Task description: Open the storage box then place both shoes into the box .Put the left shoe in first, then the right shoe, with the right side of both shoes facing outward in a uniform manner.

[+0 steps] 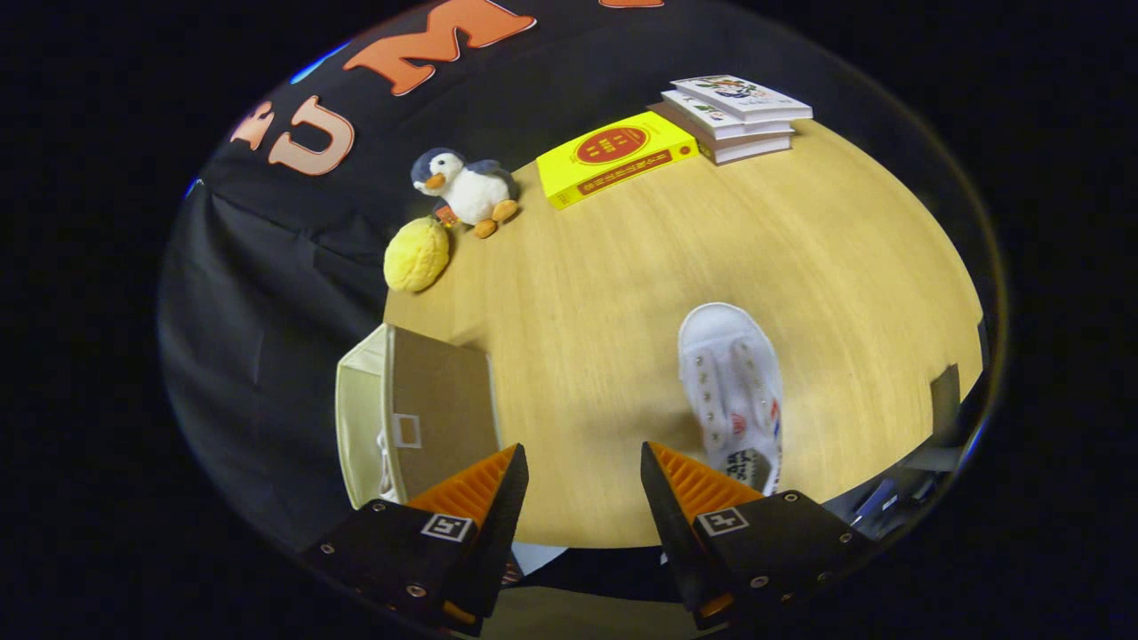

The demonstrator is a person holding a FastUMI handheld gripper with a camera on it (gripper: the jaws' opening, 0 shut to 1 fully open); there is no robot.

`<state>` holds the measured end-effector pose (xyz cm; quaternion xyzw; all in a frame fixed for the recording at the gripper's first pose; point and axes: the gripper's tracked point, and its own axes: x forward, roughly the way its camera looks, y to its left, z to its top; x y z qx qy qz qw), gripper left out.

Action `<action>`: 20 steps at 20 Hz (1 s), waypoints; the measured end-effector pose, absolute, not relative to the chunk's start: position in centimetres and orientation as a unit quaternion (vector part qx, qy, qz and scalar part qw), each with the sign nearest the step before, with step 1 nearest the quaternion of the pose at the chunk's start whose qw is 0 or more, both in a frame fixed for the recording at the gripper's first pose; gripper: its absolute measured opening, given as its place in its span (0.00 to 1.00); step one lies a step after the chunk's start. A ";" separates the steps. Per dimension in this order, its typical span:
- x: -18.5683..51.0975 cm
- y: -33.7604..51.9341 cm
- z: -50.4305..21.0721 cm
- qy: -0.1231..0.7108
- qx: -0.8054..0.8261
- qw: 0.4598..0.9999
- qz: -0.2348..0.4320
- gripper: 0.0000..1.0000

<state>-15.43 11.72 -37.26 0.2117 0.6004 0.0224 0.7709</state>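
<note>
My gripper hangs open above the wooden table, with nothing between its fingers. A white canvas shoe lies on the table just ahead of the right finger, toe pointing away; its heel end is partly hidden behind that finger. The storage box, cream-walled with a brown lid panel, stands at the table's edge just ahead of the left finger. Its cream side shows an opening, and something white, perhaps a shoe, is visible inside near the bottom.
A yellow plush ball and a penguin toy sit beyond the box near the far edge. A yellow book and a stack of books lie at the back. Bare wood stretches between the fingers and the books.
</note>
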 end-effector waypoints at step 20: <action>-21.0 3.8 -46.3 0.586 0.089 0.804 0.054 0.53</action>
